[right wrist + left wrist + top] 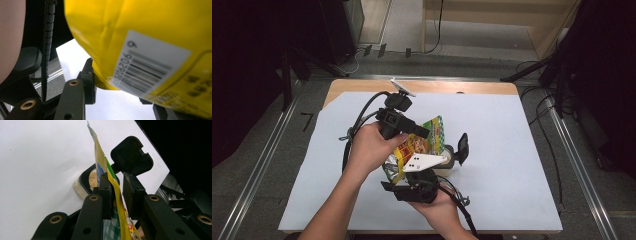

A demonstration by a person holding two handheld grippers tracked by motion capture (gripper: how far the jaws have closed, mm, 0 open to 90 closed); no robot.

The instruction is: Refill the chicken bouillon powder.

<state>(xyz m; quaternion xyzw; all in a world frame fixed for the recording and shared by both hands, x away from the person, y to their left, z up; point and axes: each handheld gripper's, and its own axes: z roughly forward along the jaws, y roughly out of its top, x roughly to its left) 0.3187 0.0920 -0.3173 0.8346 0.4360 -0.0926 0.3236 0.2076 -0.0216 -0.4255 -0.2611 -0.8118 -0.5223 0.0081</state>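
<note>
A yellow and green food pouch [422,142] hangs over the middle of the table, held between both grippers. My left gripper [424,132] comes in from the left and is shut on the pouch's upper edge [101,160], which stands between its pads [106,192]. My right gripper [404,172] reaches up from below and is shut on the pouch's yellow bottom [150,37], where a barcode label shows; its right jaw is hidden behind the pouch. Just under the pouch's top sits a small clear container [86,182] holding tan crumbs, its black hinged lid [131,155] standing open.
A white sheet [512,165] covers the wooden table [437,86]. The container [447,155] and its lid [462,147] stand right of the grippers. Cables trail from both grippers. Metal rails [582,170] run along both sides of the table, and dark equipment stands behind it.
</note>
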